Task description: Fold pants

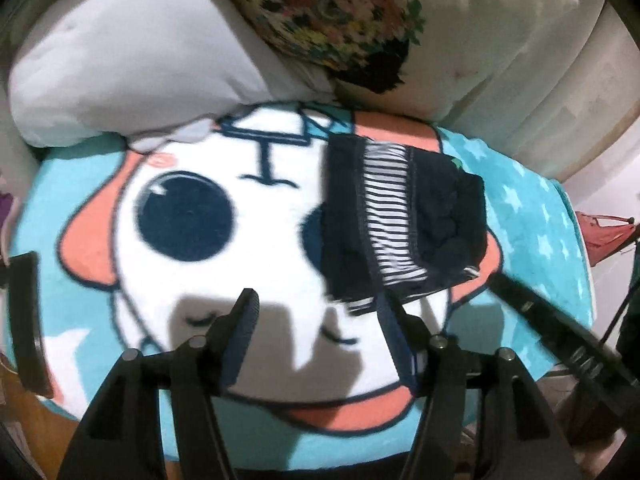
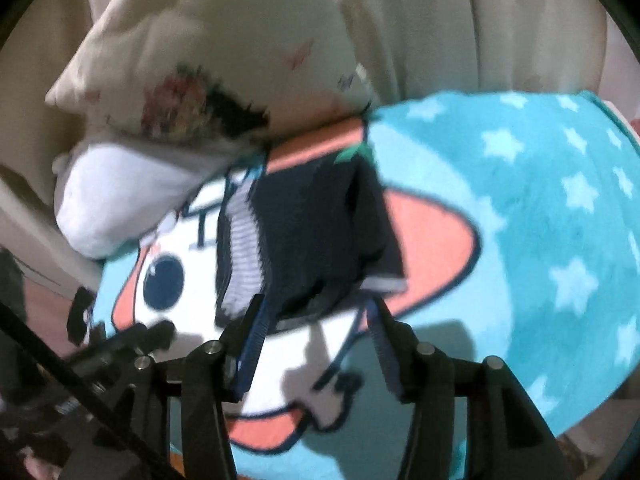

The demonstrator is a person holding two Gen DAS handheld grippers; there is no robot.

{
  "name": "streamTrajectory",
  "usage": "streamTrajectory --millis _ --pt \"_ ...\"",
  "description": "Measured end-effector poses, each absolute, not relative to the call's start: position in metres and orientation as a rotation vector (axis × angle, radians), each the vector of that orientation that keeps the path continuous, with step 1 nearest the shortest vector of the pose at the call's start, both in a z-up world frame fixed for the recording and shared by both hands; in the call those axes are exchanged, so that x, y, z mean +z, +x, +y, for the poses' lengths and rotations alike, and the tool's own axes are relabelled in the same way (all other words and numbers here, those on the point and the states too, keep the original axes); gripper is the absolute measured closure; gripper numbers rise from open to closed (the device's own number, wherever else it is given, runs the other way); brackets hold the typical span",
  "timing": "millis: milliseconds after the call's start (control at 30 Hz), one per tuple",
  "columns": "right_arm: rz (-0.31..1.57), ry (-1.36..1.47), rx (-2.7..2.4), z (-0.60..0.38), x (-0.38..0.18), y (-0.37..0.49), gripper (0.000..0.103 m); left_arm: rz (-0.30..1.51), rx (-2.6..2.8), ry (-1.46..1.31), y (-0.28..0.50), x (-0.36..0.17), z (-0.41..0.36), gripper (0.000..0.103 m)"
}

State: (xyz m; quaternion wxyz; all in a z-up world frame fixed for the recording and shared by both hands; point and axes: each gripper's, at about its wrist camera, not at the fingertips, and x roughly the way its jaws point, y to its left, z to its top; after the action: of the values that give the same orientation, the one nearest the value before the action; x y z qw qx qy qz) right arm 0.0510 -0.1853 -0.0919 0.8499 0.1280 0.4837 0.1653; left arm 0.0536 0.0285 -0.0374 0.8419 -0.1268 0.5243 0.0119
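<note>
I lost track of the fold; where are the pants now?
The pants lie folded on the cartoon blanket, right of centre in the left wrist view, just below the floral pillow.

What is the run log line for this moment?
pants: folded on blanket | left gripper: open, empty | right gripper: open, empty

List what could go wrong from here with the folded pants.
1. The pants lie as a loose bundle, one dark flap raised at its right side; that layer may spring open.
2. The left gripper and right gripper hang open at the bundle's near edge; a finger could snag the hem and drag the fold apart.
3. The fleece blanket is soft and domed, so the stack may slump.
</note>
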Motion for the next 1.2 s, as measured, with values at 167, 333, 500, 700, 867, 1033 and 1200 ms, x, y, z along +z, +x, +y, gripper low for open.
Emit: streamTrajectory --millis 167,333,500,700,867,1033,1200 --pt "1.039 0.232 0.351 -0.153 -0.098 0.033 0.048 1.064 0.080 -0.255 0.025 -0.029 0.057 0.043" --pt "1.052 0.202 0.366 -0.124 -0.105 0.012 0.047 1.053 0.121 -0.238 0.001 -0.033 0.082 0.043" --pt "1.073 0.173 0.382 -0.106 -0.107 0.002 0.047 1.017 0.125 -0.229 -0.015 -0.026 0.089 0.043" --pt "1.039 0.147 0.381 -0.097 -0.092 -0.006 0.045 0.927 0.139 -0.215 -0.026 -0.004 0.096 0.043" --pt "1.003 0.143 0.368 -0.096 -0.078 -0.005 0.045 0.833 0.166 -0.197 -0.031 0.017 0.100 0.042" --pt "0.954 0.129 0.351 -0.098 -0.060 -0.003 0.044 0.690 0.241 -0.145 -0.035 0.050 0.105 0.027" --pt "0.880 0.117 0.321 -0.103 -0.039 0.001 0.043 0.465 0.343 -0.096 -0.045 0.093 0.108 0.004"
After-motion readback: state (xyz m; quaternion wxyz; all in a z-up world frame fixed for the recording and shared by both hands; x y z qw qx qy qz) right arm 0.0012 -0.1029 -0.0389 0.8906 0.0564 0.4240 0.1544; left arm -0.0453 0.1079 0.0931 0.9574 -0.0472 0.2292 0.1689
